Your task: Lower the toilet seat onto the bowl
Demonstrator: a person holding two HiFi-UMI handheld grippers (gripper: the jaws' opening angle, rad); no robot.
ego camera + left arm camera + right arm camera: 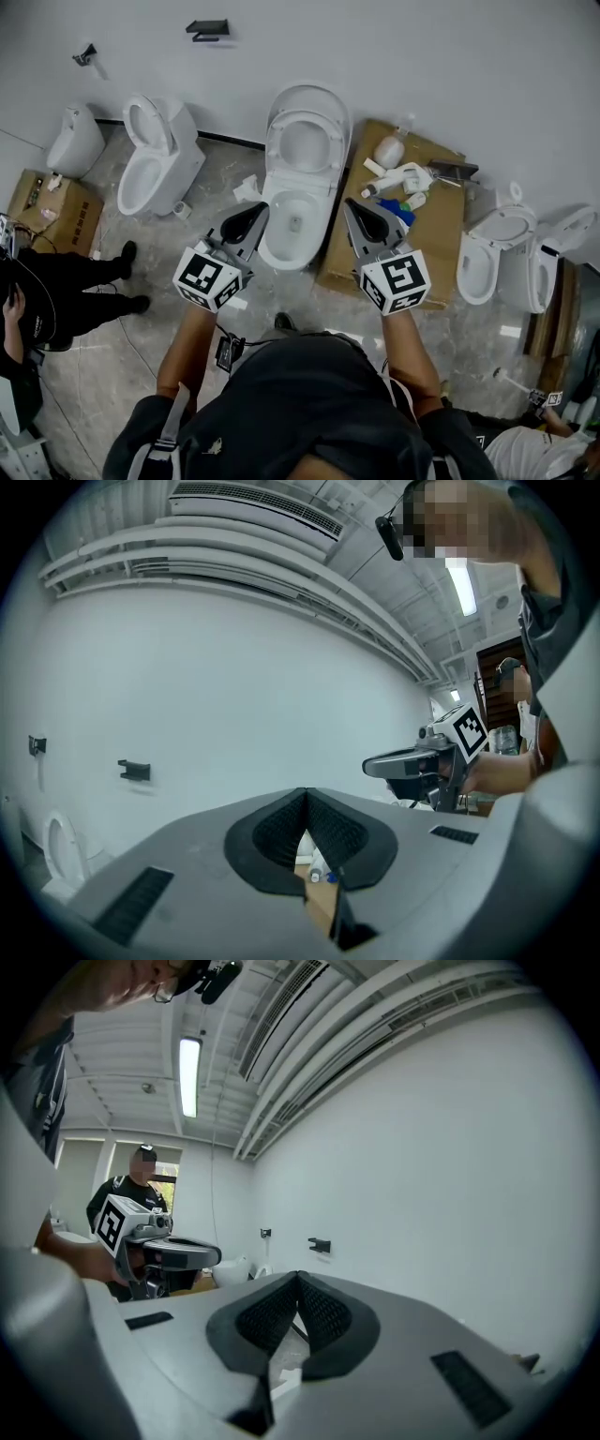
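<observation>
Right now the white toilet seat (277,150) is standing upright above the open bowl (272,234), and the left gripper (257,212) and right gripper (351,204) are hovering either side, jaws pressed together, empty.

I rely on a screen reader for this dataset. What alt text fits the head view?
Seen from above, a person holds a left gripper and a right gripper, both shut and empty, before a toilet whose seat stands raised. Cardboard with bottles lies to its right; other toilets flank it.

White oval toilet seat (306,114) upright at the back of its open white bowl (281,258)
</observation>
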